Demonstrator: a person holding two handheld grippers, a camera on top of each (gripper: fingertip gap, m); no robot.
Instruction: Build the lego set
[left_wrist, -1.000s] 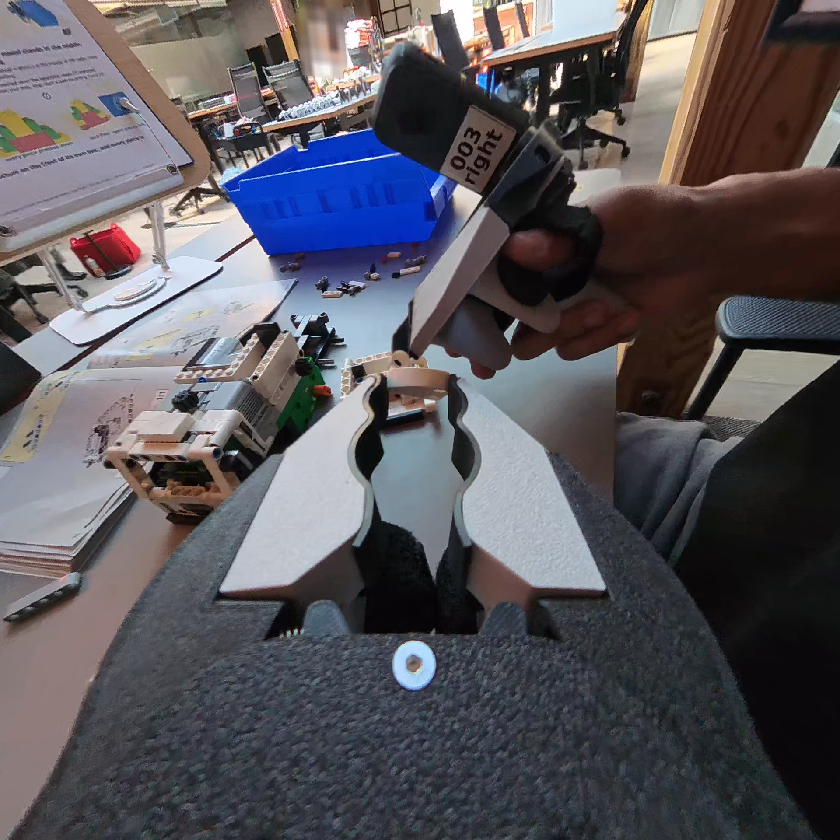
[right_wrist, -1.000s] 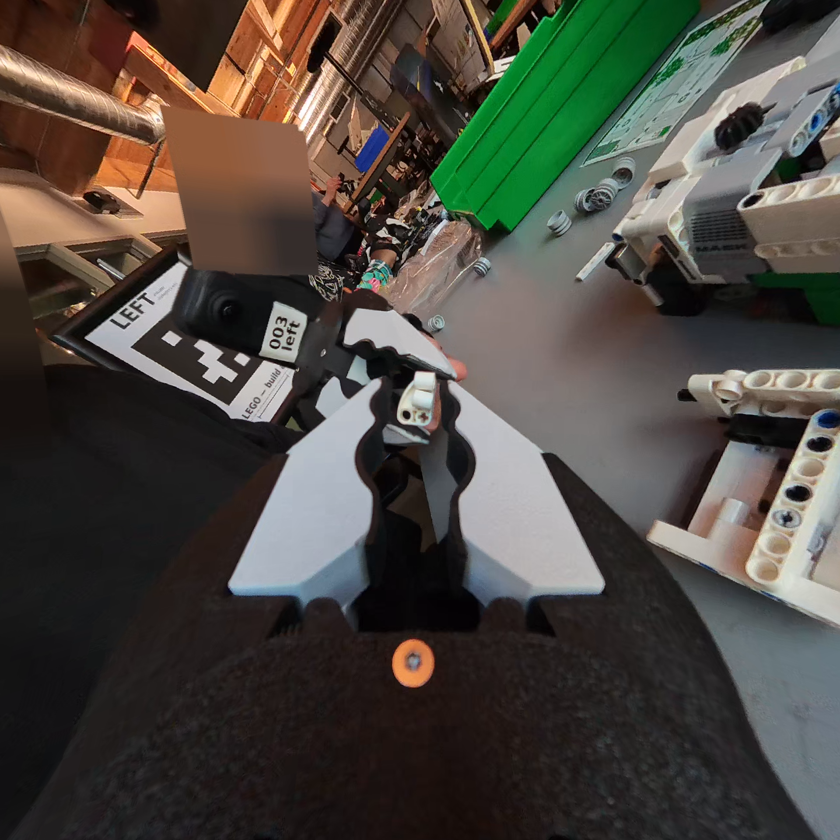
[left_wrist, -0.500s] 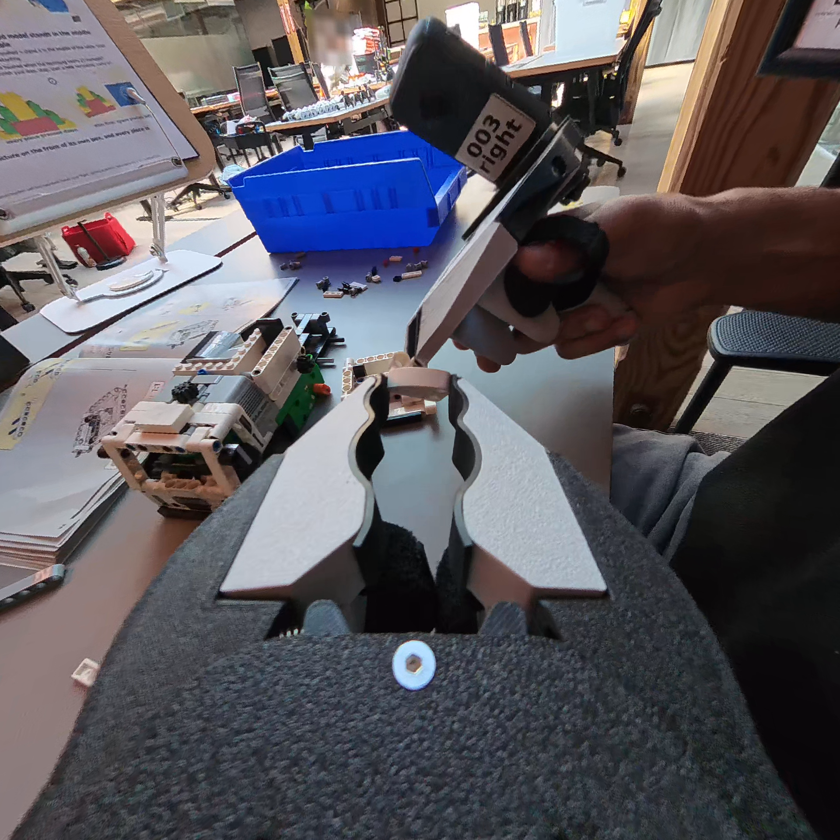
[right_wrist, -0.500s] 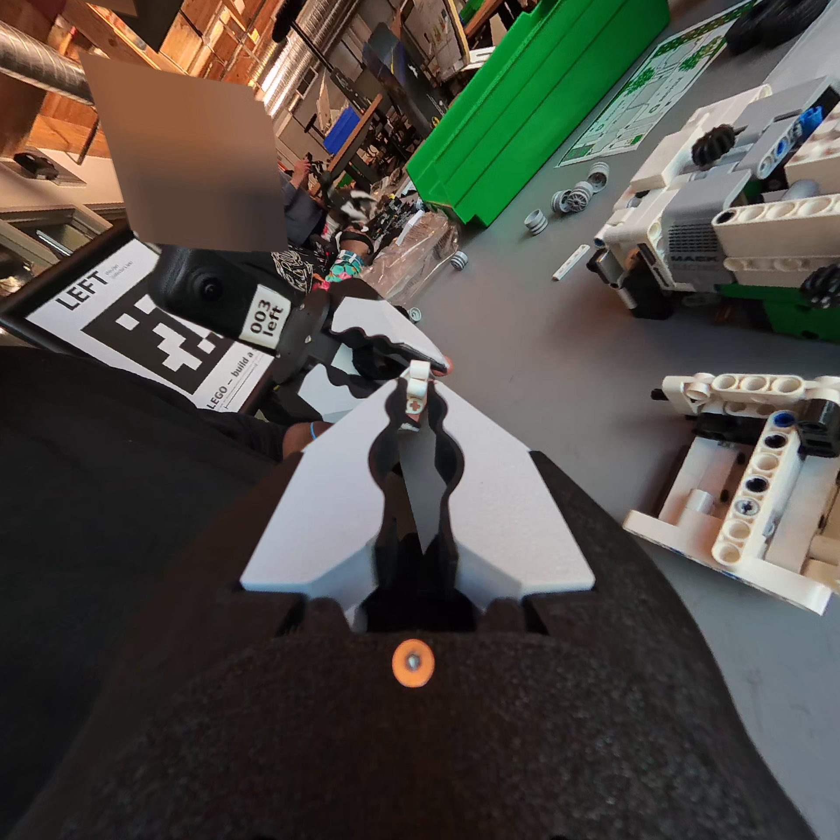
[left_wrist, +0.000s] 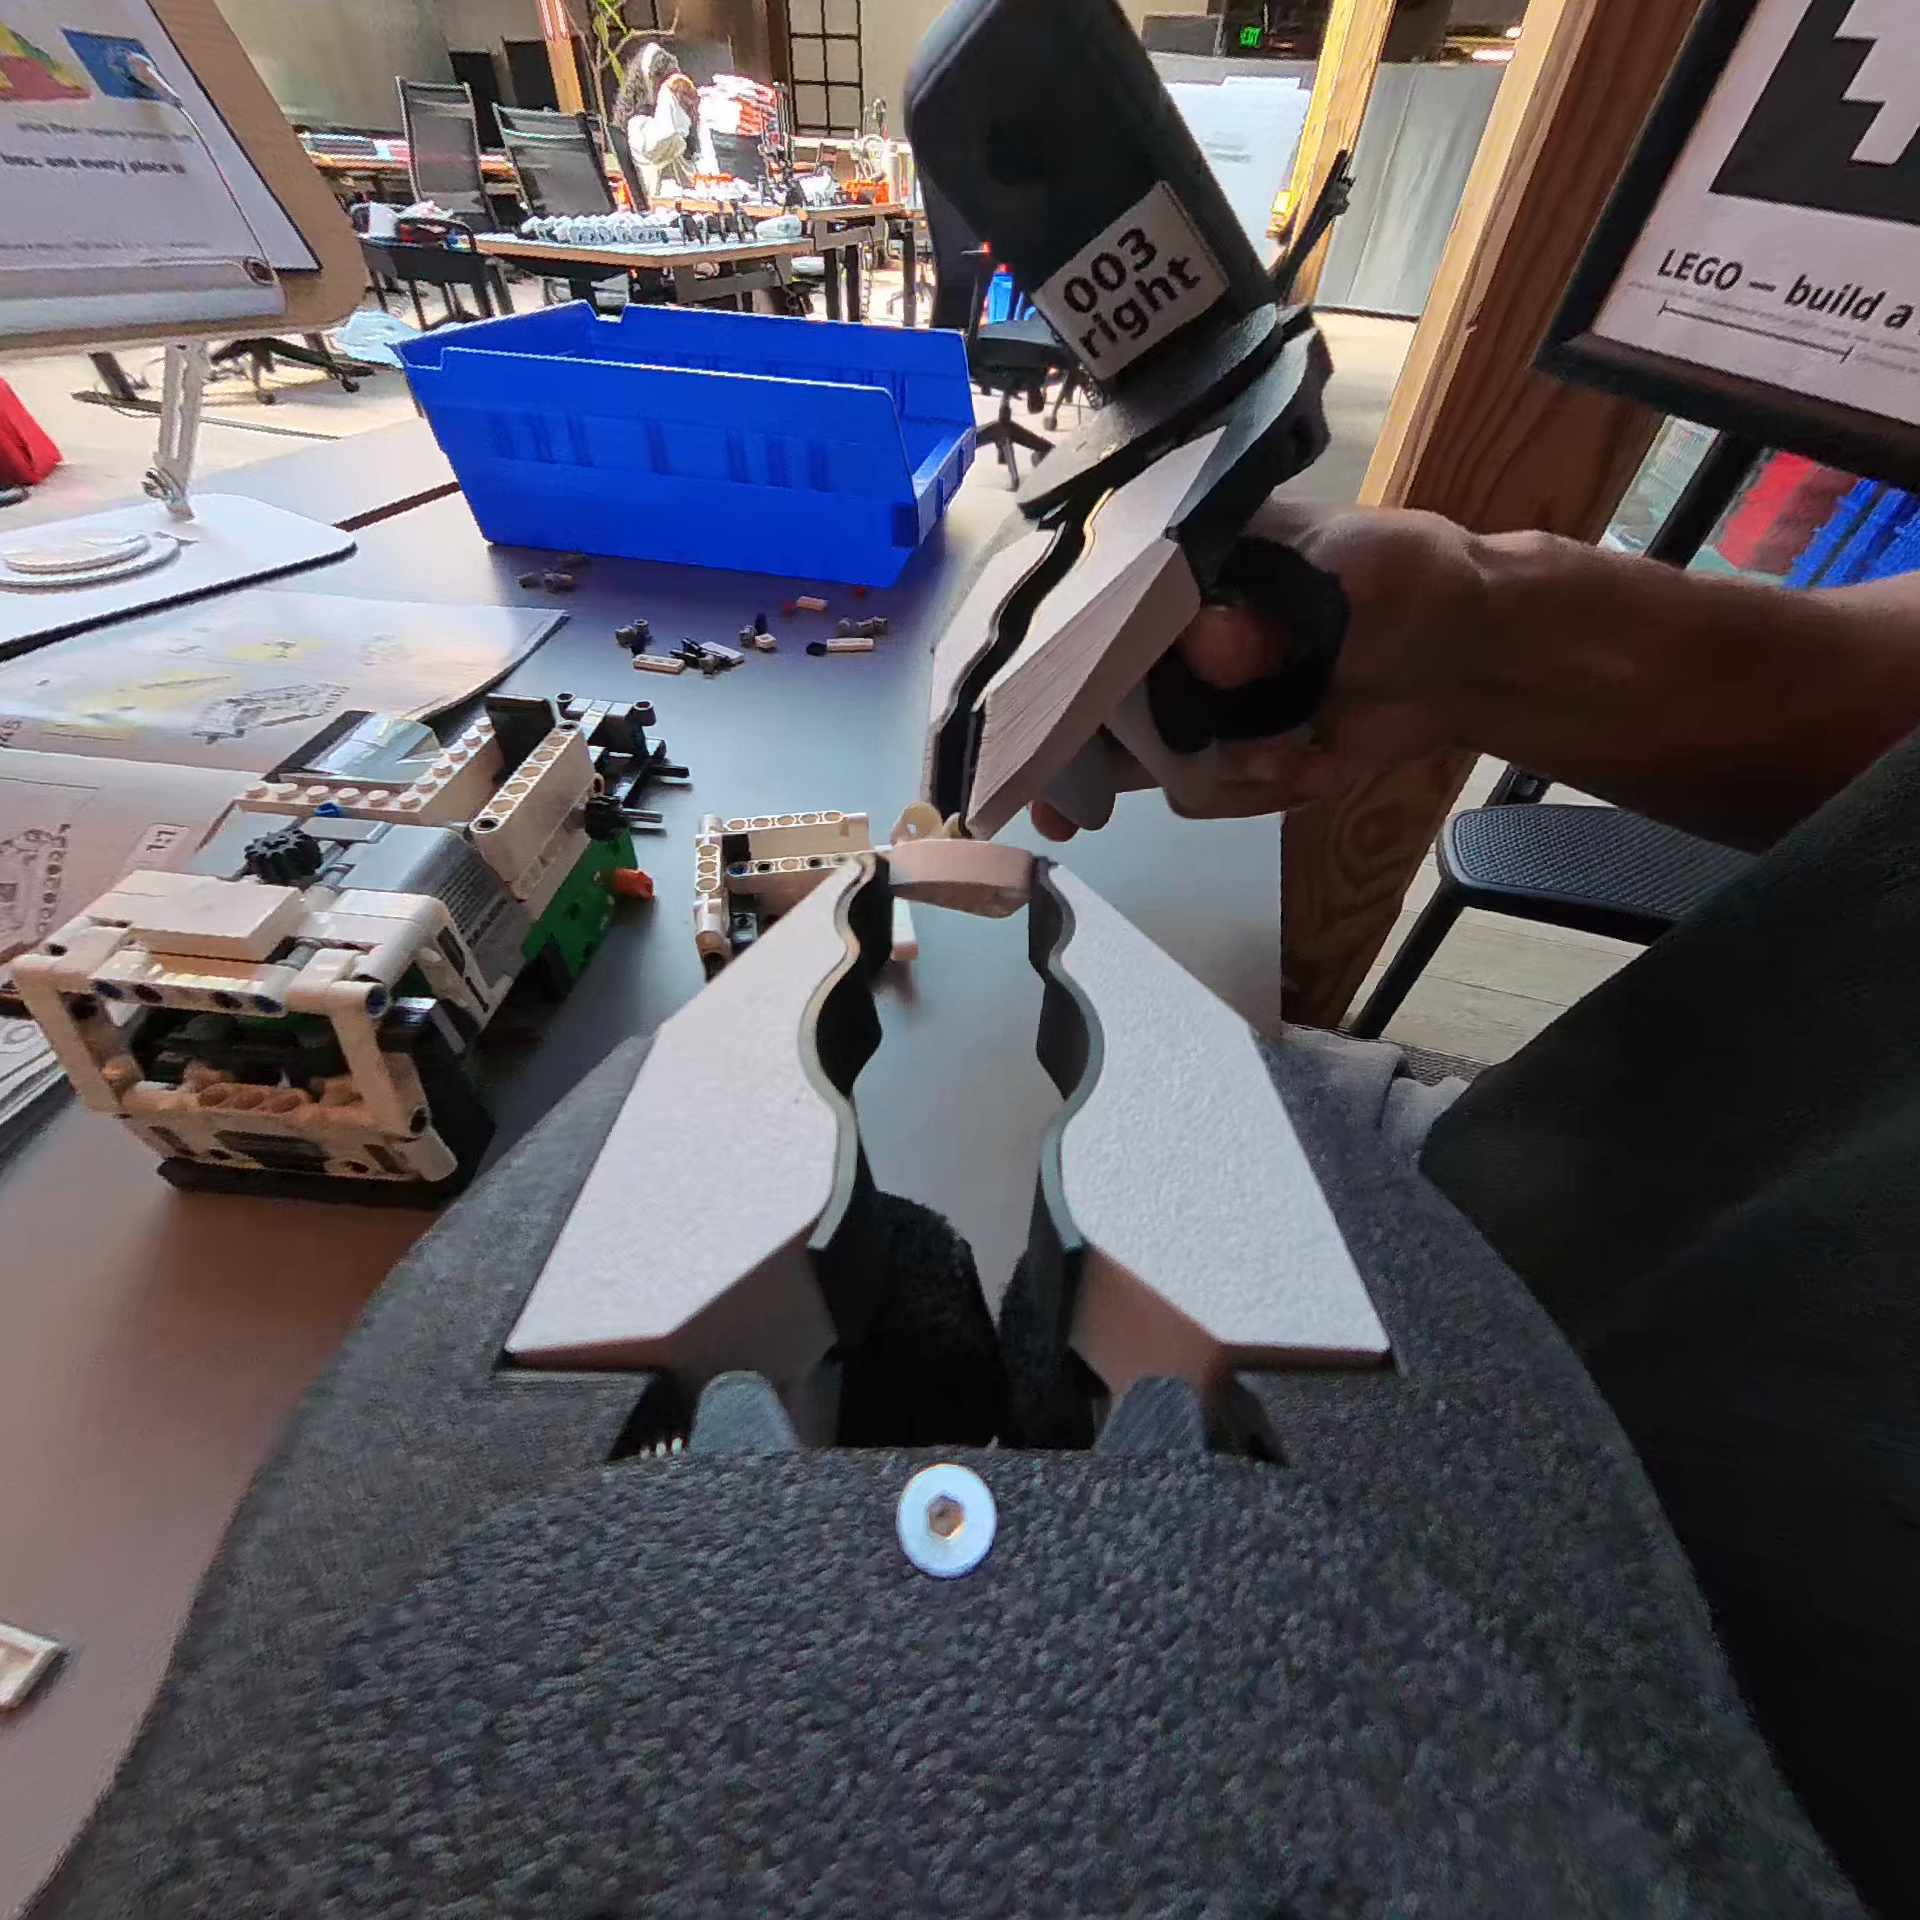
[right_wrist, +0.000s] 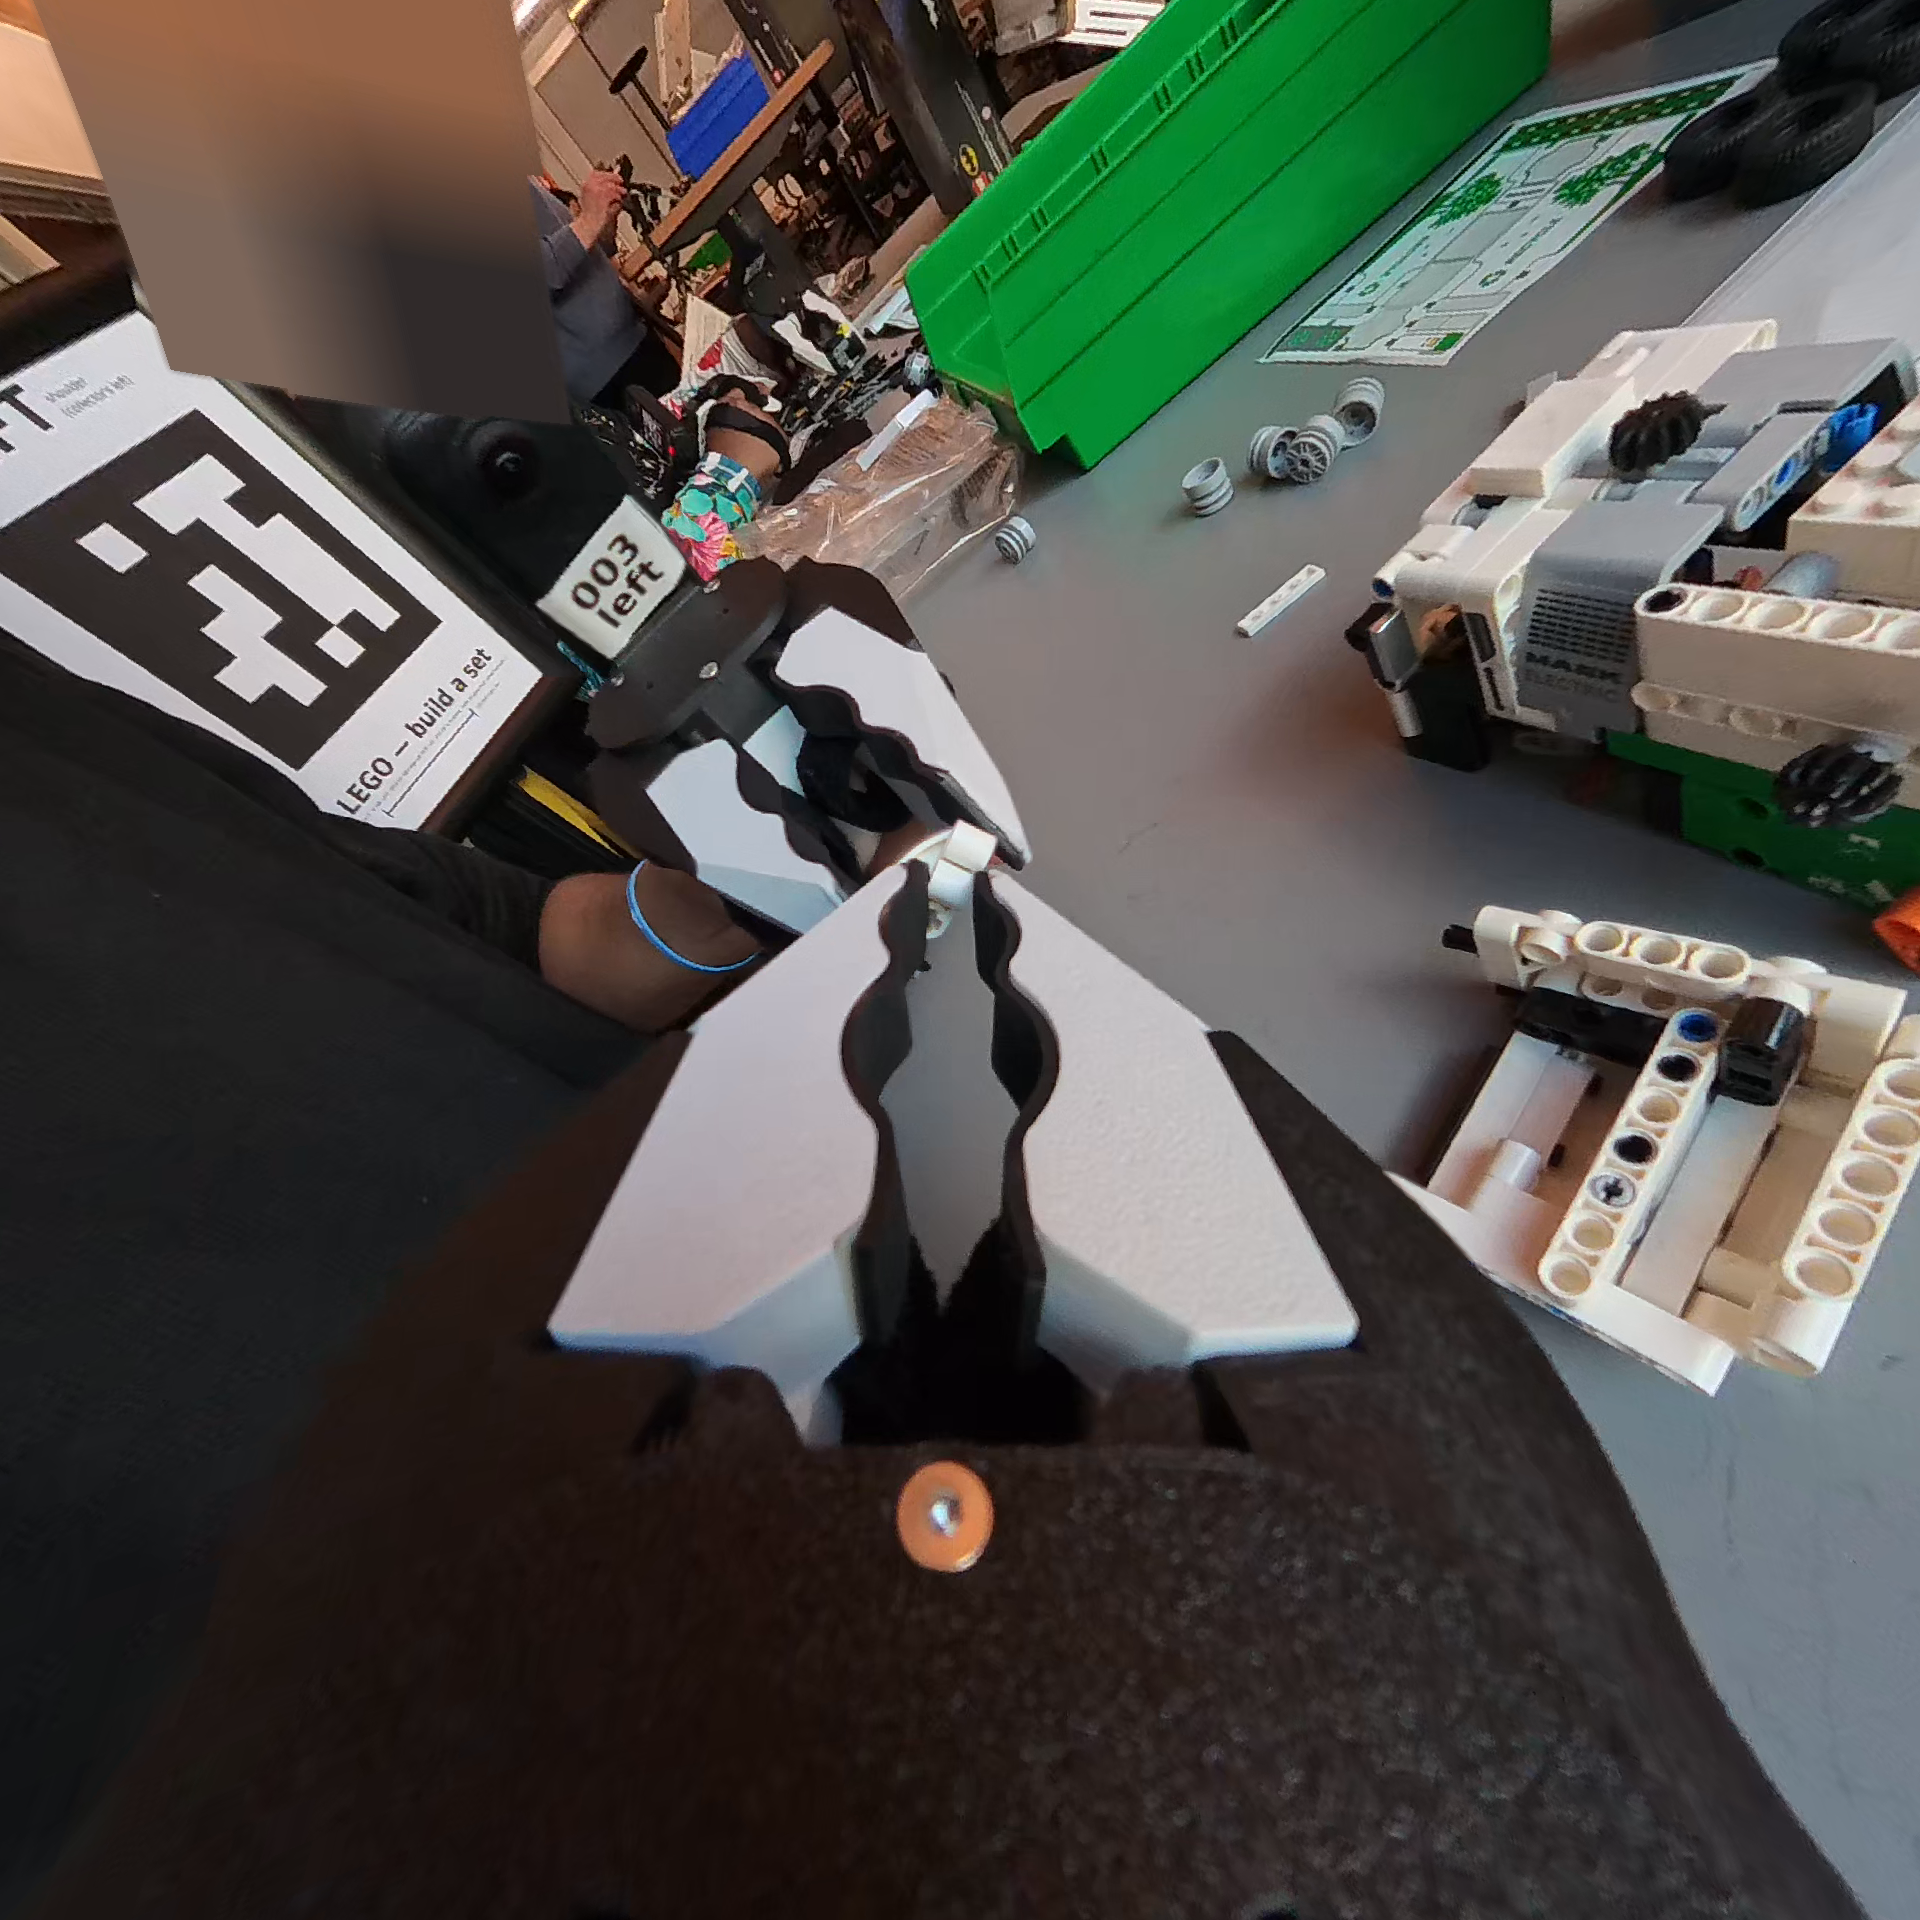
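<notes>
In the left wrist view my left gripper (left_wrist: 961, 883) is shut on a white curved Lego piece (left_wrist: 961, 871) just above the dark table. My right gripper (left_wrist: 954, 823) comes down from the upper right, shut on a small white connector (left_wrist: 920, 821) that touches that piece. In the right wrist view my right gripper (right_wrist: 948, 888) pinches the connector (right_wrist: 961, 857) at its tips, and the left gripper's fingers (right_wrist: 883, 696) meet it from the left. The part-built white, grey and green truck (left_wrist: 312, 935) (right_wrist: 1662, 582) and a white beam sub-assembly (left_wrist: 779, 862) (right_wrist: 1714, 1143) rest on the table.
A blue bin (left_wrist: 707, 436) with small loose pieces (left_wrist: 727, 644) before it stands at the back. Instruction booklets (left_wrist: 239, 675) lie left. A green bin (right_wrist: 1195, 208), grey wheel hubs (right_wrist: 1288, 447), black tyres (right_wrist: 1787, 135), a sticker sheet (right_wrist: 1507, 208) and a thin white plate (right_wrist: 1280, 601) lie beyond the truck. Only a small space, under 4 cm, lies between the two pairs of fingers.
My right gripper has closed tighter on the connector and tilted more upright. Both grippers stay tip to tip, and my left gripper has kept its hold on the white piece.
</notes>
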